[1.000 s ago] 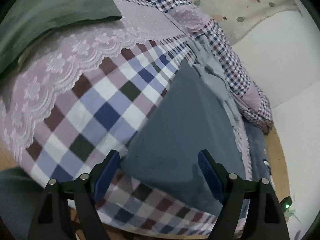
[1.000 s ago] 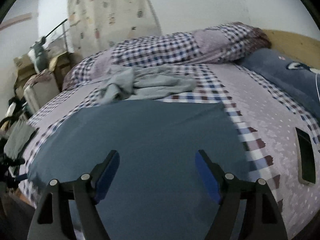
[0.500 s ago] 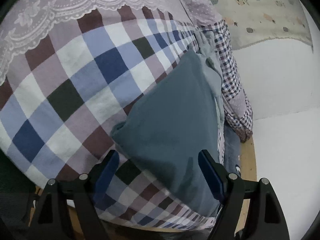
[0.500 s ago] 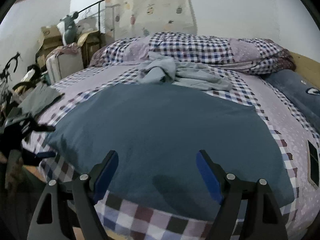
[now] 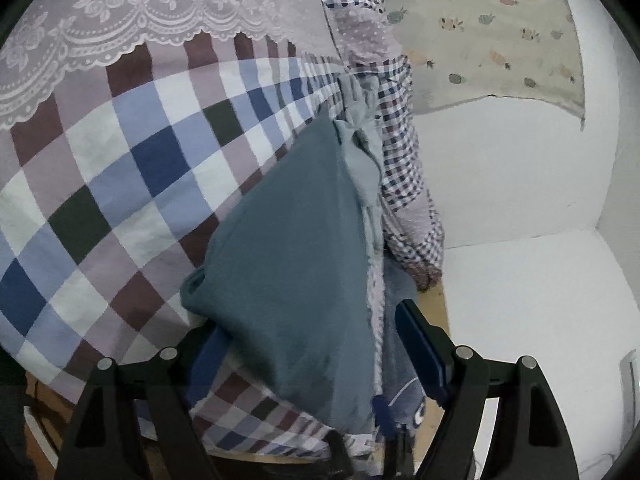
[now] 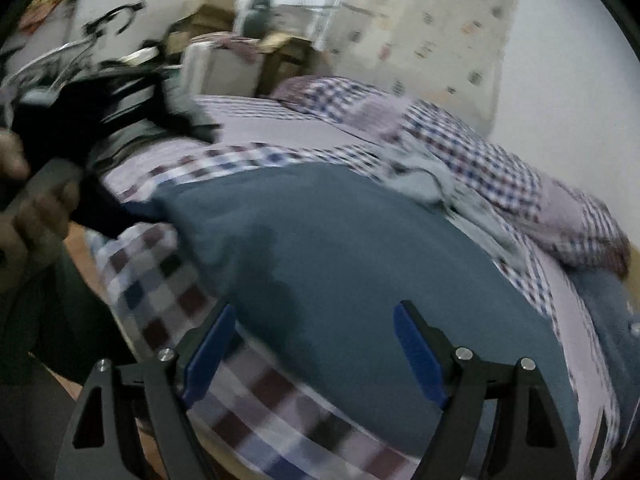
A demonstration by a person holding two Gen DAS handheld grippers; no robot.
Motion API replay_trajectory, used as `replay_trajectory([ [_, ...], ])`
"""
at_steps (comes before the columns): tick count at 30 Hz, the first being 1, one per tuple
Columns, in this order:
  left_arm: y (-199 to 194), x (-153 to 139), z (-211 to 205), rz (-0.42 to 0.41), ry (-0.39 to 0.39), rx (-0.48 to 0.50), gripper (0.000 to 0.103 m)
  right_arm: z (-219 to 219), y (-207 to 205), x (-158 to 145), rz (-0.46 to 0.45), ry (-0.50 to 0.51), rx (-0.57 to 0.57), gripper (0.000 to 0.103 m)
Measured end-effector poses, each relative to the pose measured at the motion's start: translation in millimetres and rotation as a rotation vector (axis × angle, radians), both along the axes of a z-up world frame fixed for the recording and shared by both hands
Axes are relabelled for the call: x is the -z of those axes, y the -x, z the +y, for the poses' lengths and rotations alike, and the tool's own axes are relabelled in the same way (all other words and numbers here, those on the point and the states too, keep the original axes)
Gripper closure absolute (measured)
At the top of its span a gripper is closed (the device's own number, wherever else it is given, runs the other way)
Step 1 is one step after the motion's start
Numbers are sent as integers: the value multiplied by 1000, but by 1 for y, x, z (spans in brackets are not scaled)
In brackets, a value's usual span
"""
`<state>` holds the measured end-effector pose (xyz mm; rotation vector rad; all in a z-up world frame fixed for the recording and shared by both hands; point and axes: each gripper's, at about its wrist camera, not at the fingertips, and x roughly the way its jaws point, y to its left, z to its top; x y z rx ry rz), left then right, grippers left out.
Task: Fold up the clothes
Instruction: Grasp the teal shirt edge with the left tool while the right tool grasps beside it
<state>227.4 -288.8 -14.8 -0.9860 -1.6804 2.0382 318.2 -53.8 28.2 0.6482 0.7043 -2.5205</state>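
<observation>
A teal garment (image 5: 296, 256) lies spread flat on the checkered bed cover (image 5: 132, 168). In the left wrist view my left gripper (image 5: 316, 360) is open at the garment's near left corner, its blue pads on either side of the cloth edge. The right wrist view is blurred; there the same teal garment (image 6: 360, 256) fills the middle, and my right gripper (image 6: 316, 348) stands open over its near edge. A crumpled pale grey garment (image 6: 424, 176) lies beyond it. A person's hand (image 6: 36, 208) holding the other gripper shows at the left.
A rumpled checked quilt (image 6: 500, 168) lies at the head of the bed. A dark blue pillow (image 6: 608, 304) sits at the right. Boxes and clutter (image 6: 224, 48) stand beyond the bed's far left side. A fruit-print curtain (image 5: 492, 32) hangs on the white wall.
The left gripper has closed in on the garment's near left corner, which now sits between its pads. The right gripper swung left along the near edge, and the view blurs with that motion.
</observation>
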Motion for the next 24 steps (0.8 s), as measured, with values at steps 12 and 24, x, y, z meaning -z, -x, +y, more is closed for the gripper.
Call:
replay_trajectory([
  [12,-3,2,-12,9,-83,17,32,-100,-1,41,254,-295,-211,19],
  [24,-6,0,-17,27,-106,22,32,-110,46,48,189,-327,-144,94],
])
